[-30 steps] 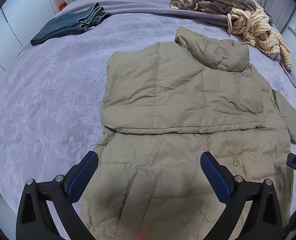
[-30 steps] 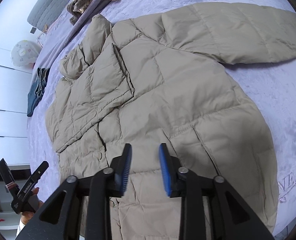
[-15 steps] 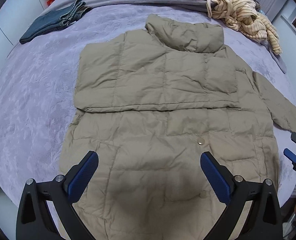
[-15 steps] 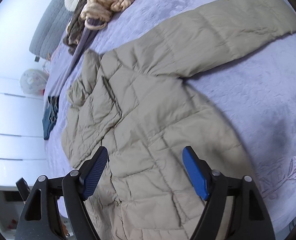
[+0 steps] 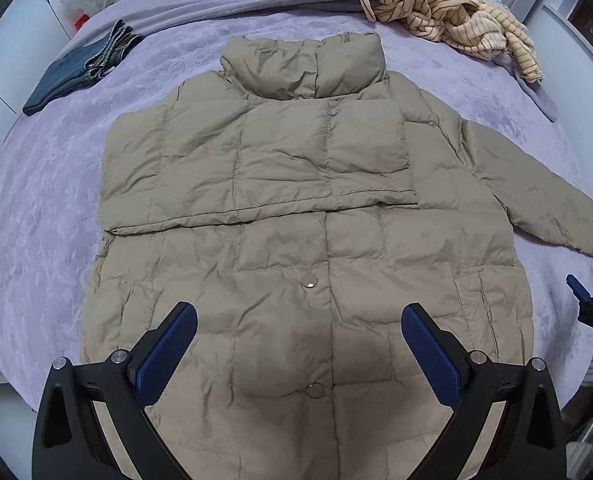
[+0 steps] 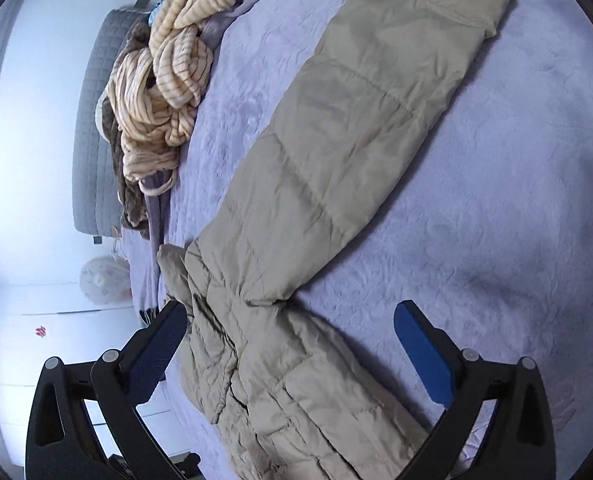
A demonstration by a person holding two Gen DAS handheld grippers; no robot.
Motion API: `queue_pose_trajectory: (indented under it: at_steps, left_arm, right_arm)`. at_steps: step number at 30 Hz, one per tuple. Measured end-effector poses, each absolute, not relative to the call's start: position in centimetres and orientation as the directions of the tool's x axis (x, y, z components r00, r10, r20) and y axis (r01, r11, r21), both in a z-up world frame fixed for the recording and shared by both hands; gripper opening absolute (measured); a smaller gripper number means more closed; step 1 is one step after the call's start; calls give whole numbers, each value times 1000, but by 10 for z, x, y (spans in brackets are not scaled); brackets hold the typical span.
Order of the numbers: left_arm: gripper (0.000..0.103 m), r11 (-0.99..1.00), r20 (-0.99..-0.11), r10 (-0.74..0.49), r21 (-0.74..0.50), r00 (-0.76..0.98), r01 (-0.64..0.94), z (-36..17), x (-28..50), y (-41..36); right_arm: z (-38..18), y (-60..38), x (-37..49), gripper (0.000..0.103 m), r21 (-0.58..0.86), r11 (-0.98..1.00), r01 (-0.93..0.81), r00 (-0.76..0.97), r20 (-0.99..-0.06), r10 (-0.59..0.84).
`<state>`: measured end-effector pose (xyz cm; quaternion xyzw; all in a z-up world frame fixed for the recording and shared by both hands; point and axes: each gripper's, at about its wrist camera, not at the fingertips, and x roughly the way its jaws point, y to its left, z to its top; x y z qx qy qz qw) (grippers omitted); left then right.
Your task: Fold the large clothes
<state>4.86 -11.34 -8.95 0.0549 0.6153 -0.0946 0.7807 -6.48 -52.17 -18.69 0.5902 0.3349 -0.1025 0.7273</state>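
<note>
A large khaki padded jacket (image 5: 296,208) lies flat, front up, on a purple bedspread (image 5: 36,208). Its left sleeve is folded across the chest; its right sleeve (image 5: 536,192) lies stretched out to the right. My left gripper (image 5: 298,344) is open and empty above the jacket's lower front, near the snaps. My right gripper (image 6: 290,340) is open and empty, above the jacket's side where the stretched sleeve (image 6: 376,120) joins the body. The right gripper's tip shows at the right edge of the left wrist view (image 5: 584,292).
Folded blue jeans (image 5: 76,76) lie at the bed's far left. A pile of striped cream and brown clothes (image 5: 448,8) lies at the far right, also in the right wrist view (image 6: 156,96). A grey headboard (image 6: 96,128) and white cupboards stand beyond.
Both grippers have moved back and rightward over the jacket. The right gripper has opened from nearly closed and turned toward the stretched sleeve.
</note>
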Motion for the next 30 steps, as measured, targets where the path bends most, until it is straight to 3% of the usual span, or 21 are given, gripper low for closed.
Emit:
queue_pose_trajectory:
  at_steps: [12, 18, 22, 24, 25, 26, 30]
  left_arm:
    - [102, 984, -978, -43, -6, 206, 177, -88, 49, -138]
    - [102, 982, -977, -43, -4, 209, 187, -85, 65, -145]
    - [102, 983, -973, -52, -11, 223, 182, -82, 72, -144]
    - [102, 984, -971, -53, -12, 233, 177, -82, 74, -140]
    - [102, 985, -971, -53, -12, 235, 171, -82, 75, -137]
    - [102, 987, -970, -52, -13, 236, 163, -83, 76, -134]
    - [102, 993, -970, -51, -24, 238, 118, -89, 81, -114]
  right_arm:
    - [-241, -610, -57, 103, 842, 22, 538, 819, -529, 221]
    - [-276, -641, -58, 103, 880, -271, 391, 921, -371, 122]
    - [-281, -645, -46, 101, 880, -343, 328, 944, -311, 105]
    - [-280, -645, -37, 77, 887, -357, 292, 956, -269, 114]
    - [-280, -644, -32, 39, 894, -363, 263, 964, -233, 127]
    - [-278, -643, -26, 15, 896, -357, 263, 964, -224, 146]
    - [-250, -638, -10, 10, 938, -248, 243, 964, -205, 171]
